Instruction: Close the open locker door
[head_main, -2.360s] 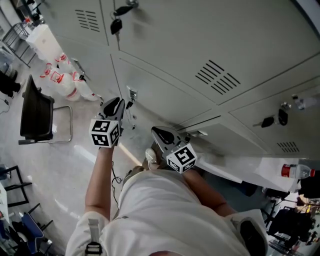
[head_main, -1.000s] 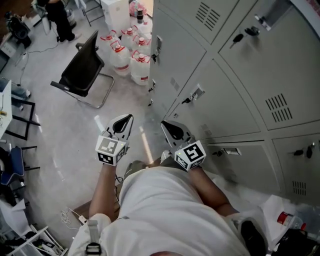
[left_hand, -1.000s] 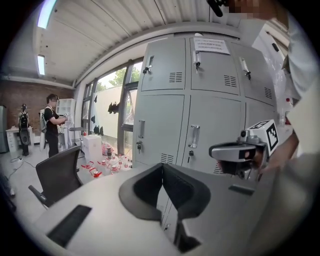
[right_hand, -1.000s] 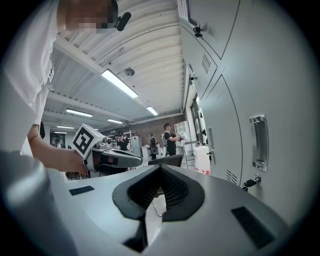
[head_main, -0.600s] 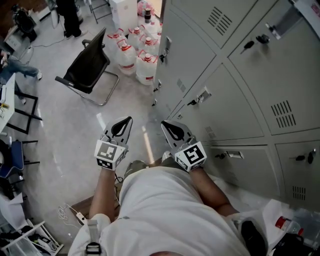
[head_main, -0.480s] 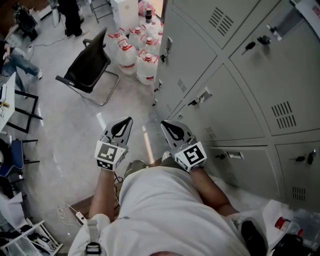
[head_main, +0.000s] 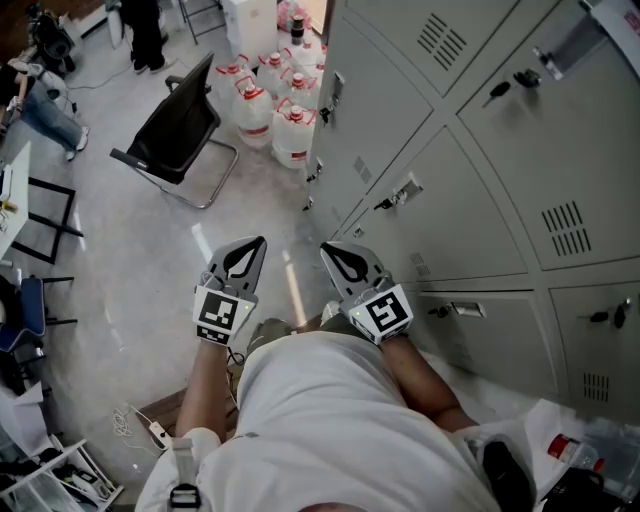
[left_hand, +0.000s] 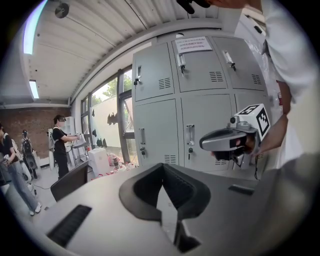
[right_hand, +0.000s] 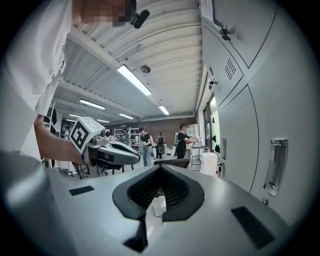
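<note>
- While the wearer of the head camera stands side-on to a bank of grey lockers (head_main: 400, 60), the head view looks steeply down over a white shirt and two arms held out in front.
- Far left, another person's legs in jeans (head_main: 45, 110) cross the pale floor (head_main: 130, 260). They have shifted a little since half a second ago.
- Next comes a black chair (head_main: 175, 125), then a cluster of clear water jugs (head_main: 295, 130) with red caps and red-and-white labels. The label print is too small to read.
- Centre left, the left gripper (head_main: 257, 243) is clenched, with its jaws pressed together on nothing, and is held in the air over the floor. Its left marker cube (head_main: 222, 315) bears a black-and-white square code and no words.
- Centre right, the right gripper (head_main: 326, 248) also has its jaws together and holds nothing. It is near the lockers but apart from them. Its right marker cube (head_main: 383, 312) also bears a code only.
- On the right, every one of the locker doors (head_main: 455, 215) in view sits flush and closed. Several have keys (head_main: 497, 92) hanging in the locks.
- In the left gripper view, a white paper notice (left_hand: 192, 44) is stuck on an upper door. Its print is unreadable.
- A couple of seconds back, lockers filled most of the head view and both grippers were close to the doors. Now the floor, chair and jugs fill the left half.
</note>
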